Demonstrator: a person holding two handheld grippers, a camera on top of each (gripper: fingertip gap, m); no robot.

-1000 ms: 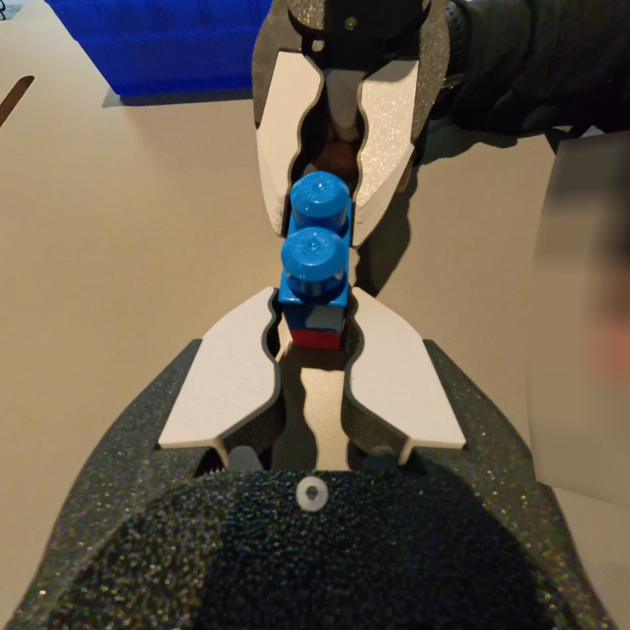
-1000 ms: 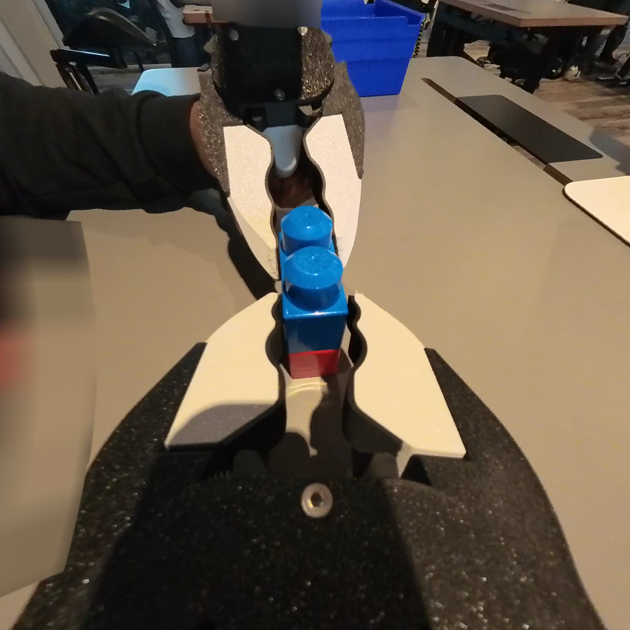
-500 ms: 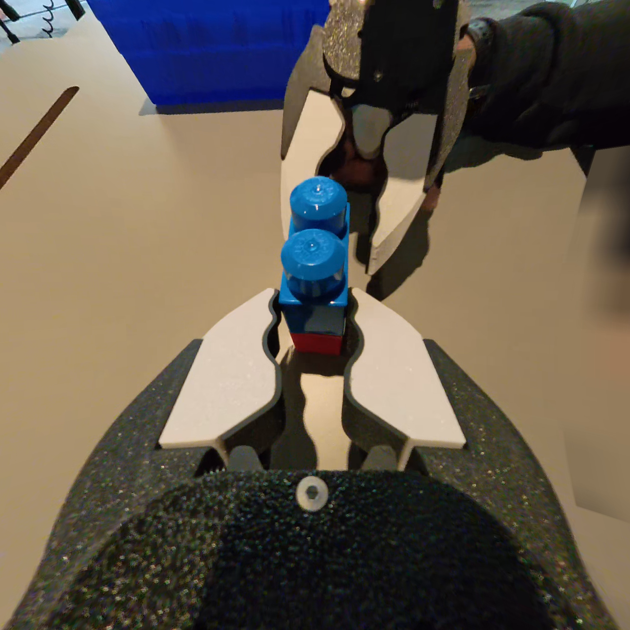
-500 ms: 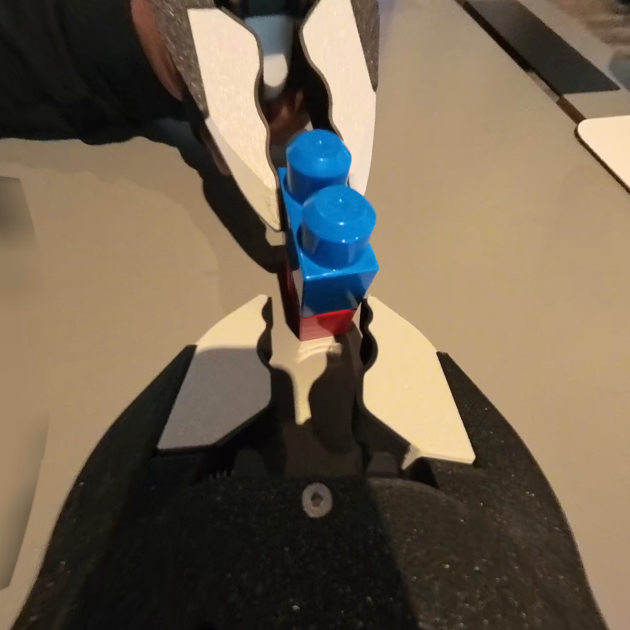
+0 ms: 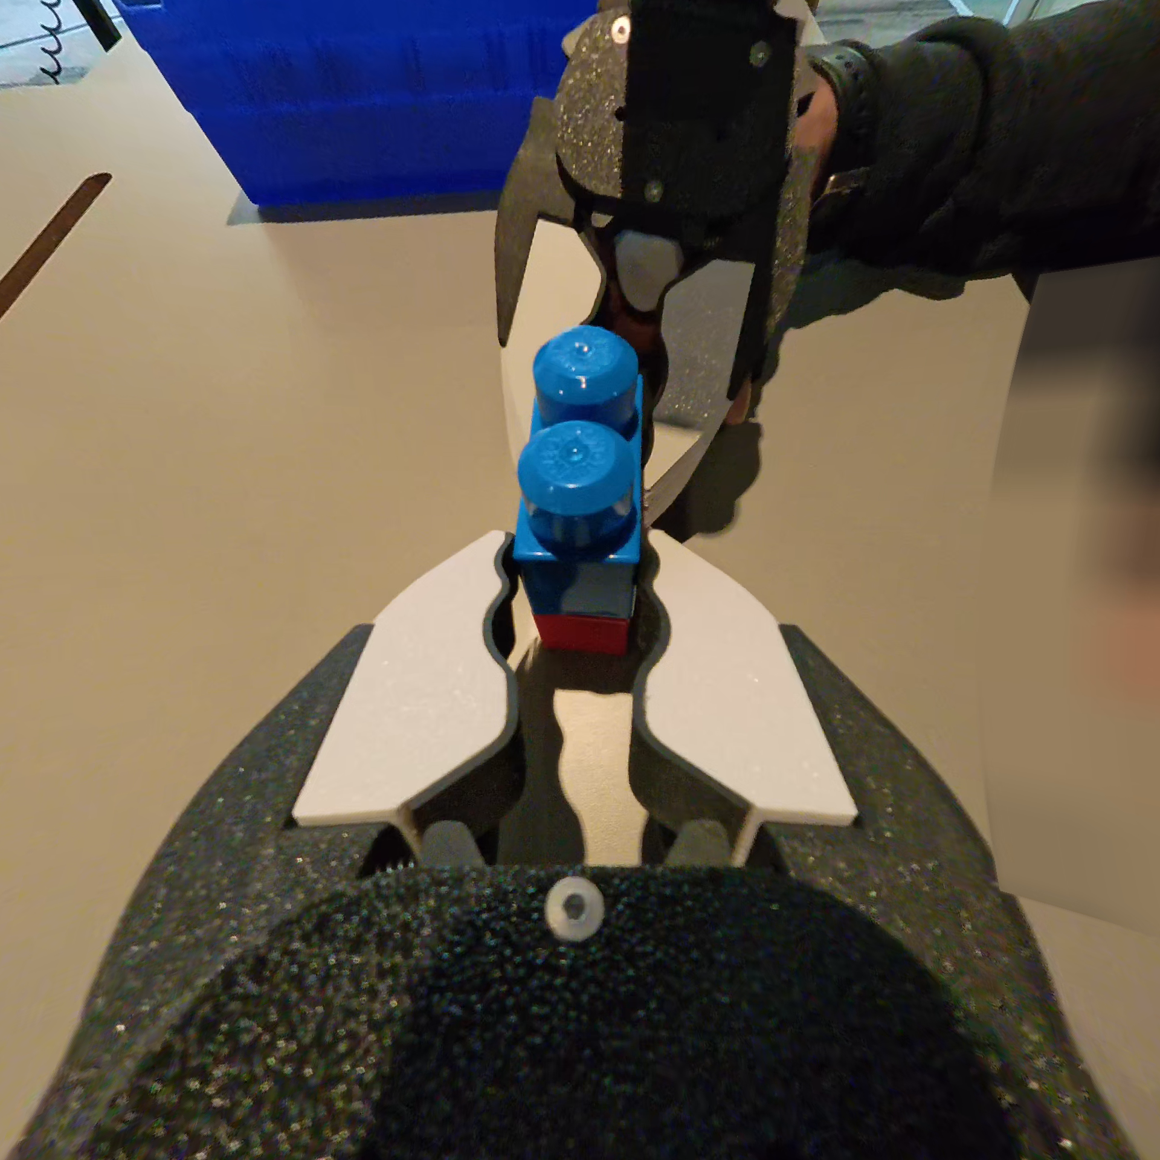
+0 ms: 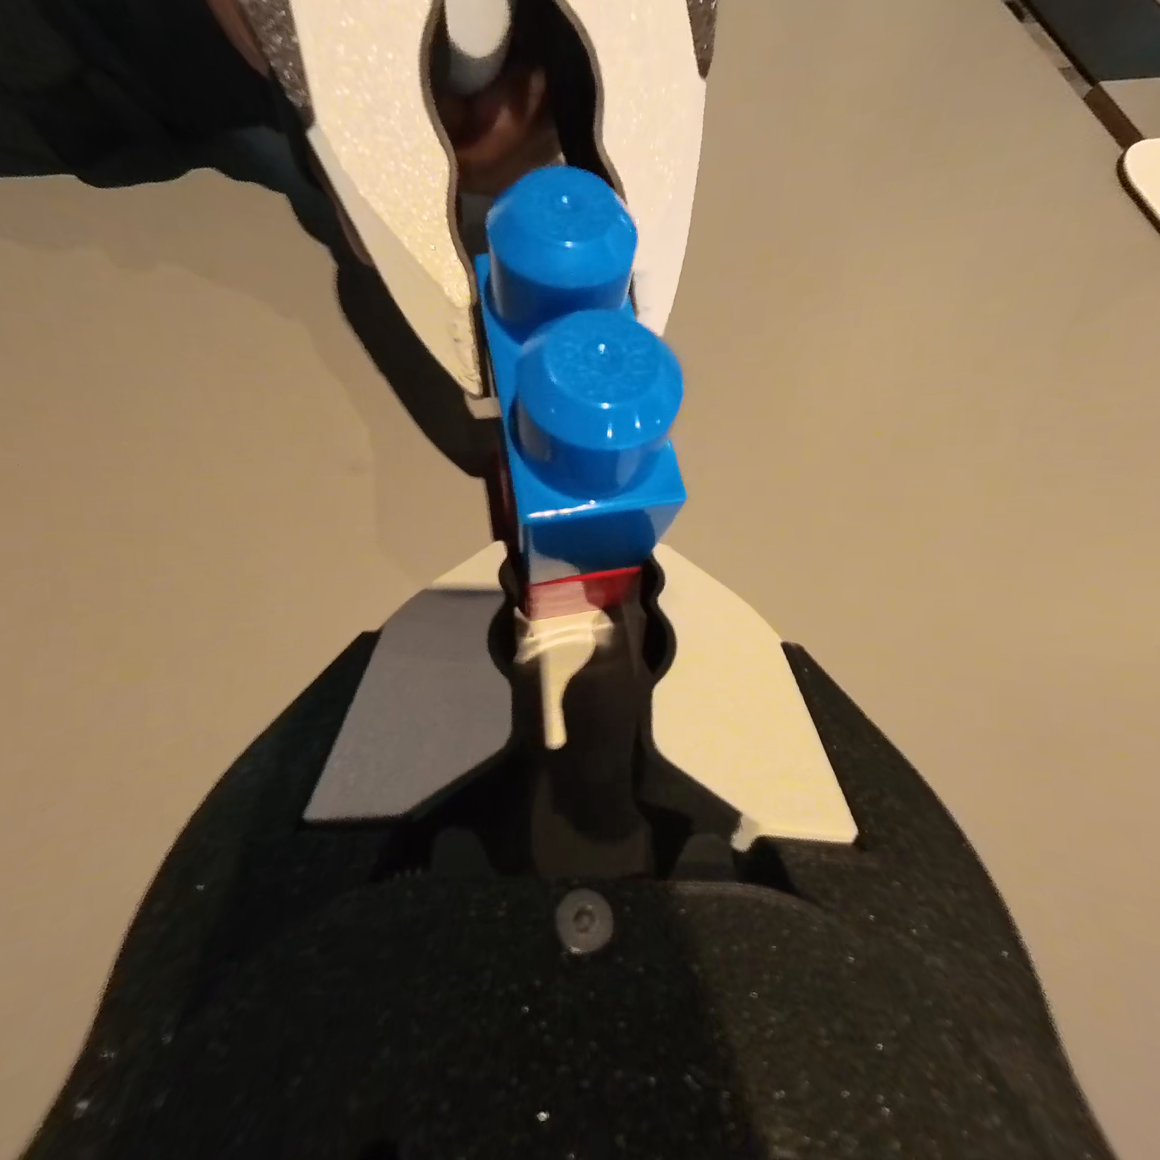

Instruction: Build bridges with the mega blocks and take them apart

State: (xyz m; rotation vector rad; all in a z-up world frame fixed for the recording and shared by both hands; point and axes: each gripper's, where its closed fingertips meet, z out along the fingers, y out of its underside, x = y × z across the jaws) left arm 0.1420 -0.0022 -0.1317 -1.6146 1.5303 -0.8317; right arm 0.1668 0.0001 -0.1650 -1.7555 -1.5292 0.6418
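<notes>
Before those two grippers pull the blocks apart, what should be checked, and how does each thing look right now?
1. Left gripper shut on the block stack: ok, fingers press both sides of its near end.
2. Right gripper shut on its end: ok, it clamps at the seam.
3. Blue block seated on the red block: ok in the left view; the right view shows it tilted.
4. Which block each gripper holds: cannot tell.
5. Table around the stack free of other things: ok.
</notes>
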